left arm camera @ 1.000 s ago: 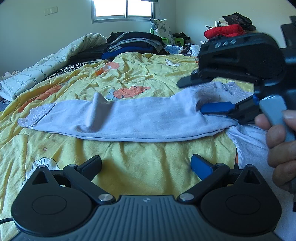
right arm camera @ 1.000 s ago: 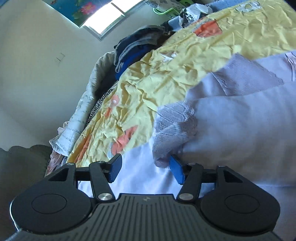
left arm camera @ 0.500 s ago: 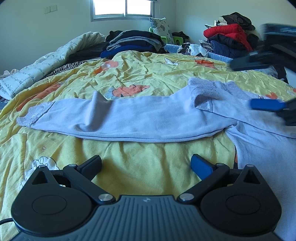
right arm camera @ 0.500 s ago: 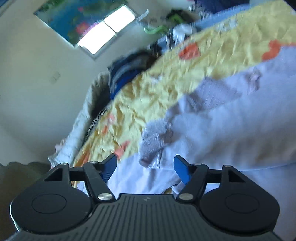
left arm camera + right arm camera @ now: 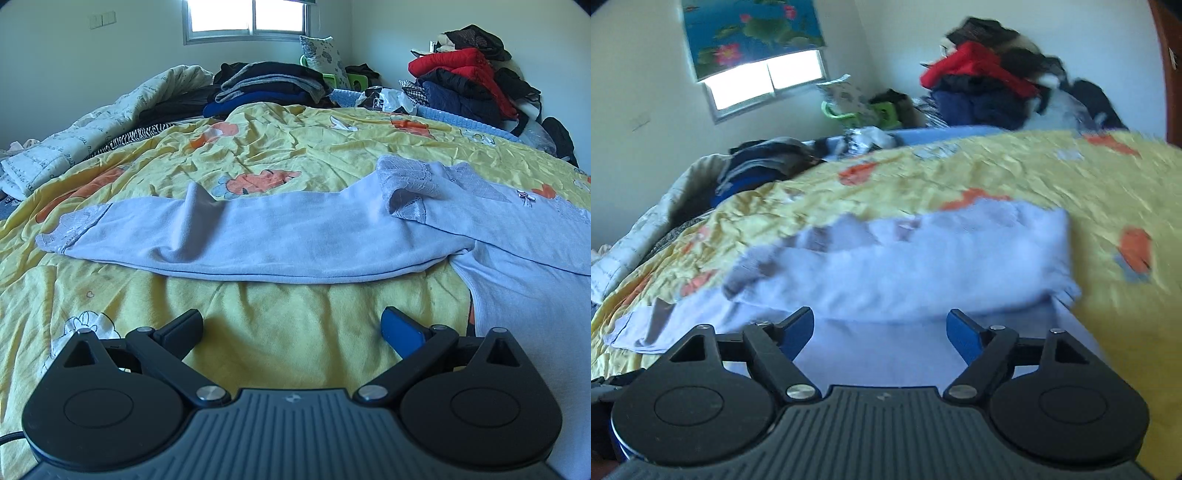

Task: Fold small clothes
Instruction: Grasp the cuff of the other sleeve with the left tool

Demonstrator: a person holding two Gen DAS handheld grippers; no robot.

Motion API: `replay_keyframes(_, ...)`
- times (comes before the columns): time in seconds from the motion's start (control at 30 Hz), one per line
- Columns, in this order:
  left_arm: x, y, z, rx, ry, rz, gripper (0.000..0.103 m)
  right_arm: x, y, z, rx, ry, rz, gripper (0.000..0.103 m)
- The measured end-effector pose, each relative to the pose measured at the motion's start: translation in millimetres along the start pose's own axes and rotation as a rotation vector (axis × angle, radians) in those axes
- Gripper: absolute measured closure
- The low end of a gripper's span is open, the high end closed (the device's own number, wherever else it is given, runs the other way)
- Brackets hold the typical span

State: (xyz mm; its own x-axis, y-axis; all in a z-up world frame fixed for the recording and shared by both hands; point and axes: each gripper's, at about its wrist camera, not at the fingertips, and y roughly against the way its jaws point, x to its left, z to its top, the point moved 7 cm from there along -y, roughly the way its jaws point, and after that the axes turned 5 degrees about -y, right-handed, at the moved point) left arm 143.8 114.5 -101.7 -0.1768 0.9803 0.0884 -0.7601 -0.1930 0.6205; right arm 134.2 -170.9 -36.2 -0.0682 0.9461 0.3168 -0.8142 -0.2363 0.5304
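Observation:
A pale lilac long-sleeved top [image 5: 280, 243] lies on the yellow bedspread [image 5: 280, 332]. Its left sleeve stretches out to the left, ending in a lace cuff [image 5: 70, 232]. The right sleeve is folded across the body, its lace cuff [image 5: 410, 184] resting near the middle. My left gripper [image 5: 291, 328] hovers open over bare bedspread just in front of the left sleeve, holding nothing. In the blurred right wrist view the same top [image 5: 923, 266] lies ahead; my right gripper [image 5: 881, 332] stands above its body with jaws opening and nothing between them.
Stacked dark clothes [image 5: 269, 88] and a rolled quilt [image 5: 110, 125] sit at the far left of the bed. A heap of red and dark garments [image 5: 465, 81] rises at the far right. A window [image 5: 247, 18] lights the back wall.
My right gripper let go of the folded sleeve's lace cuff, drew back to the right out of the left wrist view, and widened its jaws. The left gripper stayed put.

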Motion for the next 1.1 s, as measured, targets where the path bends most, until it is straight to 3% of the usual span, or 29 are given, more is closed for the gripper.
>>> replay_keyframes(0.17, 1.0, 0.9, -0.4, -0.001, 0.005, -0.006, 0.000, -28.0, 5.1, -7.4, 0.007, -0.040, -0.041, 0.021)
replay_keyframes(0.3, 17.6, 5.5, 0.0, -0.002, 0.082, -0.017, 0.000, -37.0, 15.3, -11.3, -0.001, -0.056, -0.037, 0.020)
replay_keyframes(0.53, 107.1, 10.1, 5.4, -0.034, 0.476, -0.134, 0.000, -34.4, 29.9, -14.6, -0.024, -0.053, -0.013, 0.019)
replay_keyframes(0.73, 184.3, -11.4, 1.3, -0.081, 0.919, -0.400, 0.000, -21.8, 30.9, -19.0, -0.008, -0.038, 0.018, 0.018)
replay_keyframes(0.93, 214.8, -31.6, 16.2, -0.153, 1.056, -0.473, 0.000, -9.8, 36.2, -18.2, -0.018, -0.009, 0.033, 0.016)
replay_keyframes(1.1, 229.6, -41.8, 25.0, -0.225, 1.140, -0.449, 0.001, -6.5, 38.6, -18.3, -0.022, 0.002, 0.027, 0.016)
